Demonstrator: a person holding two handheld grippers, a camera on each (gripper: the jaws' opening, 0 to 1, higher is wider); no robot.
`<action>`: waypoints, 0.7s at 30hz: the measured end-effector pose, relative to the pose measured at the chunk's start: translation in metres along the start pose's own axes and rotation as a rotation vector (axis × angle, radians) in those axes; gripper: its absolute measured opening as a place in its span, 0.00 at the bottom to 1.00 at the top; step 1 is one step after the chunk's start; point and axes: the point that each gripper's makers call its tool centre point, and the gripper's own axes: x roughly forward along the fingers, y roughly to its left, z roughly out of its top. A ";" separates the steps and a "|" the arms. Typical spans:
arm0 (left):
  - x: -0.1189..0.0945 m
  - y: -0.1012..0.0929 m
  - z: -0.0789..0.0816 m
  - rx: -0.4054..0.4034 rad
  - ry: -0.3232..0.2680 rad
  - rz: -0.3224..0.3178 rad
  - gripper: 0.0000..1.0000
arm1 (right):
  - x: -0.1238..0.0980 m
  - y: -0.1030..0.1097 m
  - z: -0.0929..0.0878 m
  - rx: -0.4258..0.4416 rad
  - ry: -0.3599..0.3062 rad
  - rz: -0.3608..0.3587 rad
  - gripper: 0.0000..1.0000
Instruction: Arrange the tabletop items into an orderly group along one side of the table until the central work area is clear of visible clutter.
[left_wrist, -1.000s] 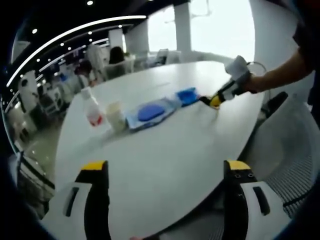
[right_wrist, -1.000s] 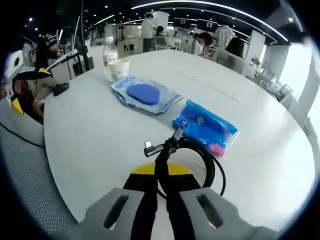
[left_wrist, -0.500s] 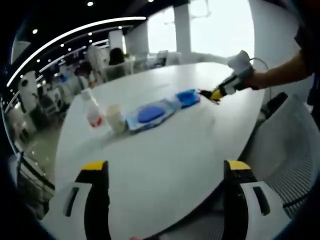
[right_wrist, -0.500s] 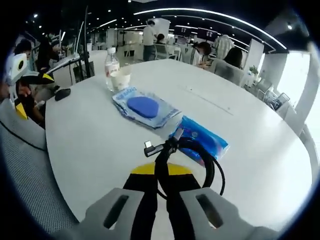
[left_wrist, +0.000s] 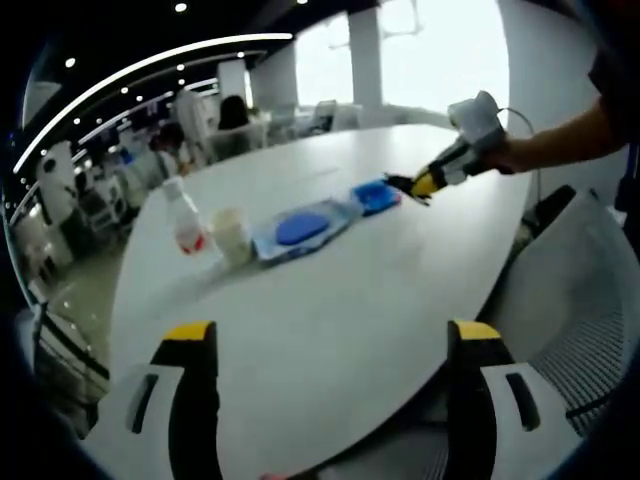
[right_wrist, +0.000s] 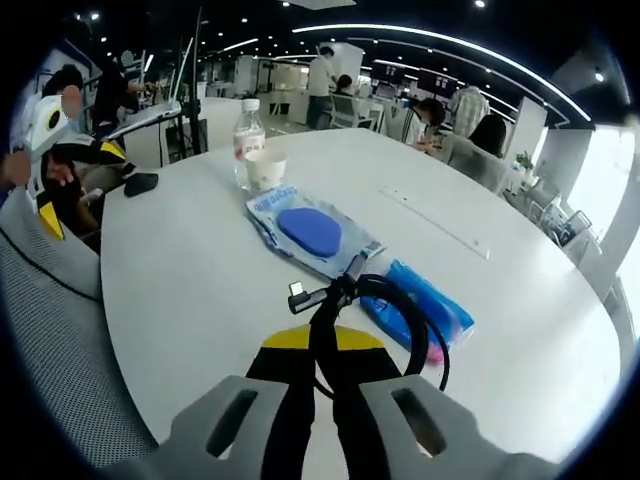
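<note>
The right gripper (right_wrist: 318, 350) has its 2 yellow-tipped jaws pinched together on a coiled black cable with a metal plug end (right_wrist: 372, 310), held up in front of the camera above the round white table (right_wrist: 190, 290); in the left gripper view the same gripper (left_wrist: 415, 185) comes in from the right, carried by a bare forearm, hanging over the far part of the table just beside the blue items. The left gripper (left_wrist: 330, 345) sits low at the near table edge with its 2 jaws spread wide apart and nothing between them. Along one line on the table lie 4 things: a clear plastic water bottle with a red label (left_wrist: 184, 222), a small pale paper cup (left_wrist: 232, 236) just beside it, a flat clear plastic pouch holding a rounded blue pad (left_wrist: 300, 226), and a blue soft tissue packet (left_wrist: 376, 193) next to the pouch. In the right gripper view the bottle (right_wrist: 246, 145) and cup (right_wrist: 265, 170) stand near each other at the far end, the pouch (right_wrist: 312, 232) lies nearer, and the tissue packet (right_wrist: 420, 312) lies partly behind the held cable. The broad near stretch of the tabletop is bare white. A grey mesh chair back (right_wrist: 50, 330) stands beside the table.
</note>
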 end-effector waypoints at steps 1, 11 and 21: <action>0.000 0.000 0.000 -0.001 0.000 0.001 0.92 | 0.002 0.002 0.001 -0.003 0.000 0.005 0.03; -0.002 0.003 0.003 -0.012 -0.018 0.017 0.95 | 0.020 0.016 -0.005 -0.005 0.022 0.041 0.03; -0.003 0.005 0.003 -0.019 -0.016 0.027 0.95 | 0.037 0.027 -0.016 0.013 0.055 0.067 0.03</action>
